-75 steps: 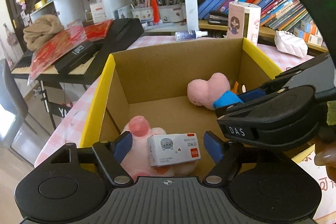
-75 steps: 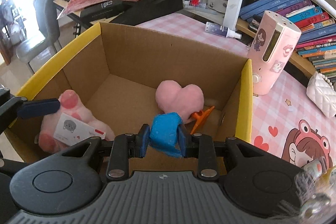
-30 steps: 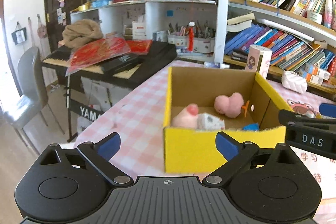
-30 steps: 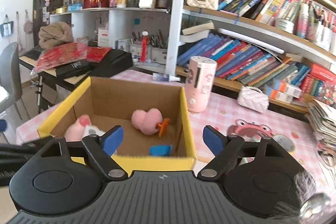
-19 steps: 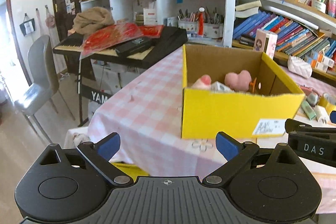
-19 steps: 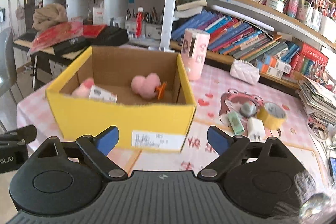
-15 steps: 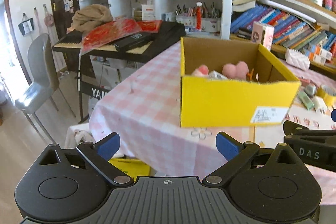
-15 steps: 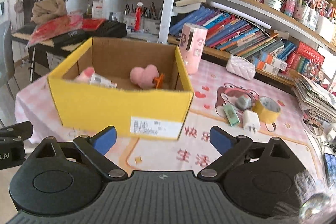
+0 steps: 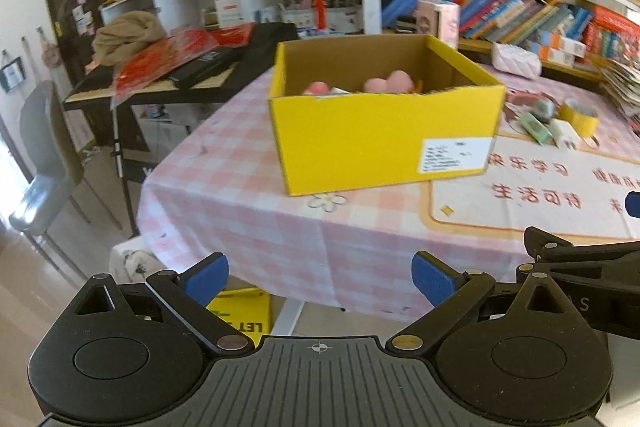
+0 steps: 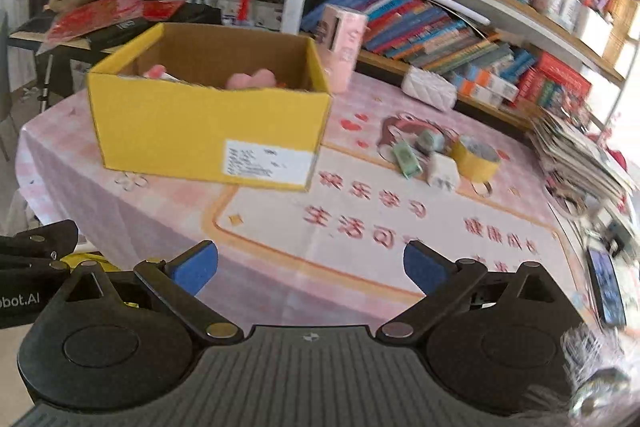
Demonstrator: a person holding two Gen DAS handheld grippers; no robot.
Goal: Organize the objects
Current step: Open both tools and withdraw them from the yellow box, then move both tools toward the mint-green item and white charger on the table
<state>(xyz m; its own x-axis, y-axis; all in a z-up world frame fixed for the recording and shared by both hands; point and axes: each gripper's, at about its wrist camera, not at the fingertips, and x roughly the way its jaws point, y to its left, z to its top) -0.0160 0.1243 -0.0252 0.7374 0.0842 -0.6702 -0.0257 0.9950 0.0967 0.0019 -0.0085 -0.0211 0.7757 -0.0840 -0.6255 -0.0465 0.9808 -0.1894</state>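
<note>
Holding both grippers wide and empty, I am looking across the pink checked table (image 9: 248, 187) at the yellow box (image 9: 384, 135), which is sitting at twelve o'clock from my left gripper (image 9: 320, 277) and at eleven o'clock from my right gripper (image 10: 310, 265), whose jaws have just been opening with nothing between them. Pink plush toys (image 10: 250, 79) are lying inside the box.

Yellow box (image 9: 380, 139) on pink-checked tablecloth (image 9: 224, 187).

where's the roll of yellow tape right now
In the right wrist view the roll of yellow tape sits on the table right of the yellow box, beside the white charger.
</note>
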